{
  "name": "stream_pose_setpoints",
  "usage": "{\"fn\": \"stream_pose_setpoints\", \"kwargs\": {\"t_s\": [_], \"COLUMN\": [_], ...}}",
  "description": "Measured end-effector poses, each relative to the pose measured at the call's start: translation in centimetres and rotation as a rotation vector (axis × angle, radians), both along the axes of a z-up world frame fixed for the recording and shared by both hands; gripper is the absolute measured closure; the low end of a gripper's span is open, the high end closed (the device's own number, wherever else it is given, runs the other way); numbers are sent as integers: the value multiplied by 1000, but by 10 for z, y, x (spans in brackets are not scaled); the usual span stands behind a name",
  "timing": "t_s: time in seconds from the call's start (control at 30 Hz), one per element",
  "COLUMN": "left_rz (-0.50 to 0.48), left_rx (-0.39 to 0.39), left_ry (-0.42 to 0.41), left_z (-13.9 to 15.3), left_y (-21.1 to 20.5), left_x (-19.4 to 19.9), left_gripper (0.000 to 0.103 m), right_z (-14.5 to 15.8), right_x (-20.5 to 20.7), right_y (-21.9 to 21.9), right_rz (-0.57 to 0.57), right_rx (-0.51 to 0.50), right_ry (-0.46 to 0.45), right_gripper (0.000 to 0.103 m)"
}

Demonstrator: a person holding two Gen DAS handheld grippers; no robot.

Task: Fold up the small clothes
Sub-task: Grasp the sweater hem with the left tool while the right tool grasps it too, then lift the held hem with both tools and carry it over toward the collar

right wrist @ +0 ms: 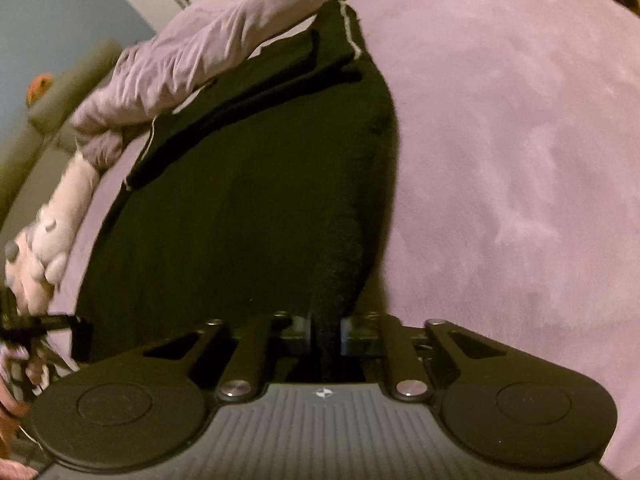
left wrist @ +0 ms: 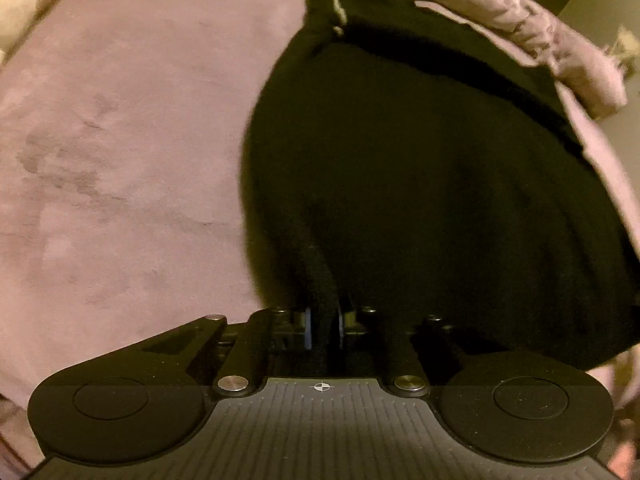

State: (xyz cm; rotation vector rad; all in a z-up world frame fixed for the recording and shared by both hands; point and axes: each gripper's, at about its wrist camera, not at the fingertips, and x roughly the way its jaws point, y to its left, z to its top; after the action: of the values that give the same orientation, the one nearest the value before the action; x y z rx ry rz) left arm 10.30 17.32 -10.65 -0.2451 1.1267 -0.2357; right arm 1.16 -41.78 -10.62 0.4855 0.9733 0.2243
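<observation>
A small black garment [left wrist: 420, 184] with a white drawstring [left wrist: 339, 4] lies stretched on a pink plush surface [left wrist: 120, 160]. My left gripper [left wrist: 325, 326] is shut on a bunched near edge of the black cloth. In the right wrist view the same black garment [right wrist: 248, 200] runs away from me, with a white-trimmed edge [right wrist: 349, 36] at its far end. My right gripper [right wrist: 326, 326] is shut on another pinch of its near edge. Both pinches lift the cloth a little off the surface.
A person's arm in a pale pink sleeve [right wrist: 192, 60] crosses the far side of the garment; the hand [right wrist: 40, 256] holds the other gripper's handle [right wrist: 44, 328] at the left edge. The sleeve also shows in the left wrist view [left wrist: 520, 20]. A wall and furniture lie beyond.
</observation>
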Motion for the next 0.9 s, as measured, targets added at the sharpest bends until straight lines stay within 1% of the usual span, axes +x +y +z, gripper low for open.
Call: {"fn": "stream_pose_setpoints", "kwargs": {"t_s": [0.07,0.13,0.2,0.27,0.3,0.37,0.4,0.5,0.6,0.63,0.7,0.73,0.8,0.9], "left_rz": [8,20,39,44,44,67,84,197,343,379,435,457,493,536], "left_rx": [-76,-174,-260,-326,-340,-336,-342,-382,-451,-465,-460,-456,-451,-423], "left_ry": [3,-23,-54,-116,-150,-209,-216,-218,-192,-191,-192,-197,-212,-247], "left_z": [16,40,66,92,104,122,126,129,115,109,100,96,92,88], "left_y": [3,5,5,4,3,0,-1,7,22,24,32,35,40,45], "left_x": [7,20,39,63,76,105,120,173,224,242,268,280,303,328], "left_gripper": [90,90,90,90,90,90,90,90,92,93,93,97,98,98], "right_z": [14,31,48,61,68,78,82,87,81,77,66,61,49,29], "right_x": [5,16,36,60,74,104,120,165,208,223,249,262,286,312], "right_y": [5,6,4,2,1,0,-1,-7,-18,-24,-34,-39,-48,-56], "right_rz": [51,81,78,56,41,0,-19,-117,-244,-292,-370,-406,-474,-537], "right_rx": [13,80,160,224,252,301,312,335,361,372,356,343,325,316], "right_ry": [-27,-65,-113,-154,-176,-217,-234,-264,-263,-262,-263,-264,-249,-222], "right_gripper": [93,93,93,93,93,93,93,93,93,93,93,93,94,94]}}
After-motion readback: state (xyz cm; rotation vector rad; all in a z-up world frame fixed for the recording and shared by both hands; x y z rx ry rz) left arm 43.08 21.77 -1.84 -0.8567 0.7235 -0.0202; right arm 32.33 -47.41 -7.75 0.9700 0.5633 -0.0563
